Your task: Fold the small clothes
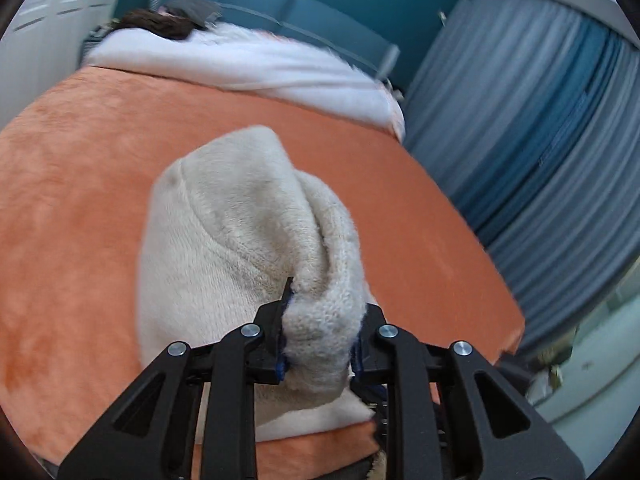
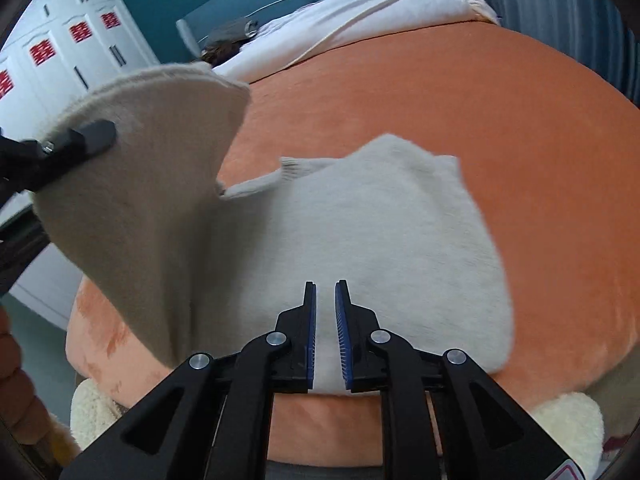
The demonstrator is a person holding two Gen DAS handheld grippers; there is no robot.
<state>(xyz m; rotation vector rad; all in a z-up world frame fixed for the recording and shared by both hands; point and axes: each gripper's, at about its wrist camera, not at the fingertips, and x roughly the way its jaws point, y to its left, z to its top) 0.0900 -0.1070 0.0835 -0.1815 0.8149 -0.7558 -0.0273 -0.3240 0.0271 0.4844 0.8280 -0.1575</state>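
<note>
Sweater (image 2: 360, 232), cream knit, lies on the orange bed cover (image 2: 500, 112), w/ its left part lifted off the bed. Left gripper (image 1: 320, 320) fingers are clamped on a bunched fold of it. Right gripper (image 2: 326, 320) hangs over the near hem, fingers narrow w/ a slim gap, gripping nothing.

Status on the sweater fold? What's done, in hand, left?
Done: cream sweater lies spread on the orange blanket. In hand: left gripper clamps one edge, lifted off the blanket. Right gripper hangs over the flat part, jaws slightly apart, holding nothing. Left: lay that flap across; no finished fold shows yet.
</note>
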